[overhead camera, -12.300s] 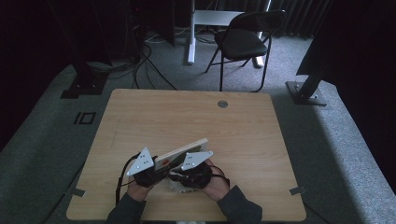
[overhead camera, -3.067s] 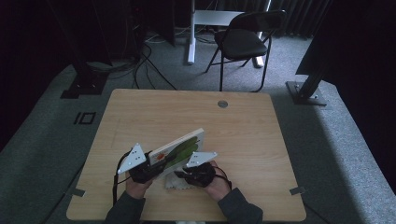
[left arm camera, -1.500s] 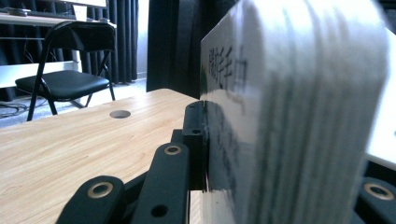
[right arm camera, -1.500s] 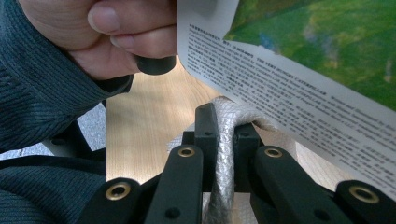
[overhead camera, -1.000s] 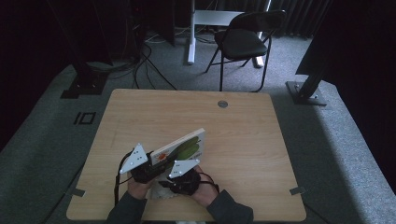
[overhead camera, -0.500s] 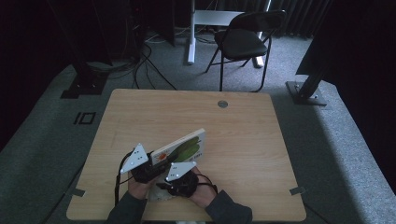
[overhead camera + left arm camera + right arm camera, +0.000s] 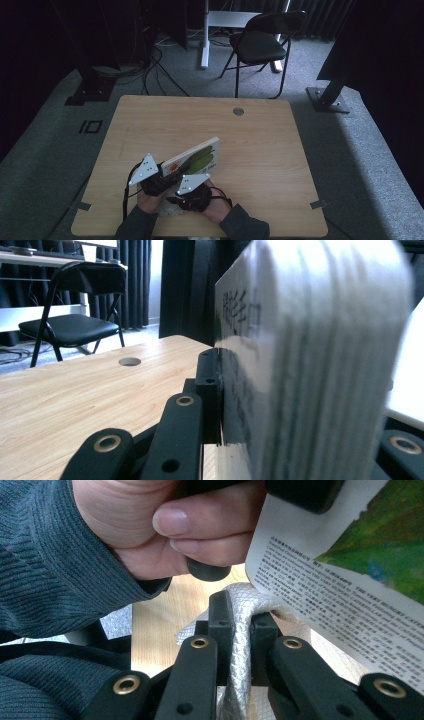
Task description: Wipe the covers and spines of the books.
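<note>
Since the earliest frame, the picture book had been tipped from lying flat near the front edge to standing tilted on the wooden table, and the right gripper had slid toward the left gripper. That left one was clamped on the book's lower end, at about 7 o'clock of the tabletop; the right gripper was pinched on a white cloth beneath the cover. Judged risks: the single grip could let the heavy book twist or slip, and wiping might drag it. Counted: one book, one cloth, two grippers, one chair at 12 o'clock.
</note>
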The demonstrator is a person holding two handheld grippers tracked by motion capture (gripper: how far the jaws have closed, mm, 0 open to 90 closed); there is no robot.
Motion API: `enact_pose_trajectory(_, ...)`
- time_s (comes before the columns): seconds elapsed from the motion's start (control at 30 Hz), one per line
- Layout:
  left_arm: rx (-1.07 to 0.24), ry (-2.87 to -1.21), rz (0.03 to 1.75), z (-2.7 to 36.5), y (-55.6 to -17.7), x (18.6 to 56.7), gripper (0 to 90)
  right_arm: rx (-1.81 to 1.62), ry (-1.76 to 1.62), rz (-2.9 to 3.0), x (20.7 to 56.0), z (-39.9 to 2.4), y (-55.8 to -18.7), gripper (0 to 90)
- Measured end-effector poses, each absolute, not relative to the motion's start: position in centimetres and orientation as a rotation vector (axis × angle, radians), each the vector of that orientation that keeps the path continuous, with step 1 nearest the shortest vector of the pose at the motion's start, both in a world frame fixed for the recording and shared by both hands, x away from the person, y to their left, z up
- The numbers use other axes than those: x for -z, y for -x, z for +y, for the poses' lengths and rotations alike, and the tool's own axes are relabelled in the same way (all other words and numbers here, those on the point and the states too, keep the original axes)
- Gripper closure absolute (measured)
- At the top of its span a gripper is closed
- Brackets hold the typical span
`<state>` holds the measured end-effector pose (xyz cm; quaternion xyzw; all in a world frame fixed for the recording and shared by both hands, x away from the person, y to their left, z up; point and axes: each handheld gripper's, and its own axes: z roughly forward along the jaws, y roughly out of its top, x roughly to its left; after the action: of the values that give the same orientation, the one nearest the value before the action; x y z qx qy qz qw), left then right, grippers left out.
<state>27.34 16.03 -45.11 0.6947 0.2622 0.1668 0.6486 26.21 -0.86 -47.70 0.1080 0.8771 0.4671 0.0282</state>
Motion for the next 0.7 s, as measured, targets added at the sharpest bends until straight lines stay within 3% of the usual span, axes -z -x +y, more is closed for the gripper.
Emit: enact_pose_trajectory(0.7,-0.391,-1.567,0.596,16.6,-27.2,44.7,77.9,-1.461,-0.473,2.661,48.0,-3.1,-27.7,84.9)
